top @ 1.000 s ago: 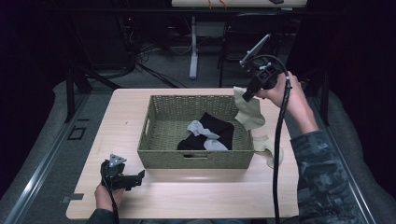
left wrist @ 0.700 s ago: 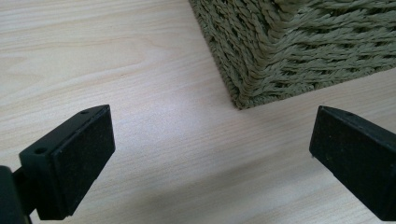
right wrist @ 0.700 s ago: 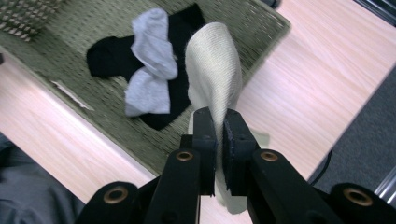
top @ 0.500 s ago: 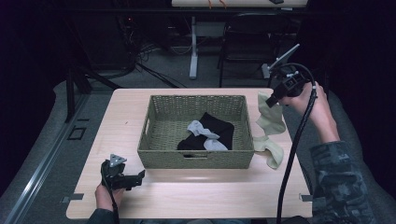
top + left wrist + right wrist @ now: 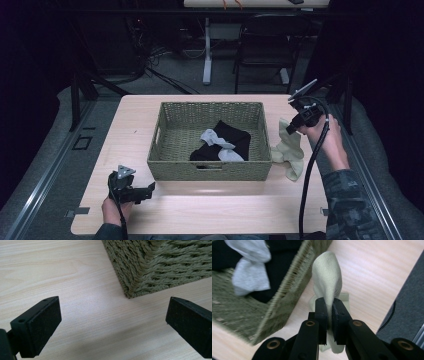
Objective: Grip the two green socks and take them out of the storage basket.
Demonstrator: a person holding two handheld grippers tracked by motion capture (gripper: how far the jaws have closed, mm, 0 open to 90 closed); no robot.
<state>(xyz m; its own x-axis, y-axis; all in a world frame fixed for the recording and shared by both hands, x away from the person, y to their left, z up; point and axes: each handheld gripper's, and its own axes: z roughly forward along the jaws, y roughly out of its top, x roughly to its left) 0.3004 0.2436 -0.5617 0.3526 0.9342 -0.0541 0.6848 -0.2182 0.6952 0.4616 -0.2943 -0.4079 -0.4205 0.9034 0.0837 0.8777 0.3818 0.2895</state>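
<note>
High view: the right claw (image 5: 291, 127) grips a beige sock (image 5: 289, 152) draped on the counter (image 5: 200, 210) just right of the wicker basket (image 5: 210, 172). Left gripper view: the left claw (image 5: 112, 322) stands released over bare counter near the basket corner. Right gripper view: the jaws are clenched on the sock beside the basket wall.

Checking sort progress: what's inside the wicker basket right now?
Inside the wicker basket: a black garment with a grey sock lying on top of it. Anything beneath the black garment is covered, so I can't tell.
</note>
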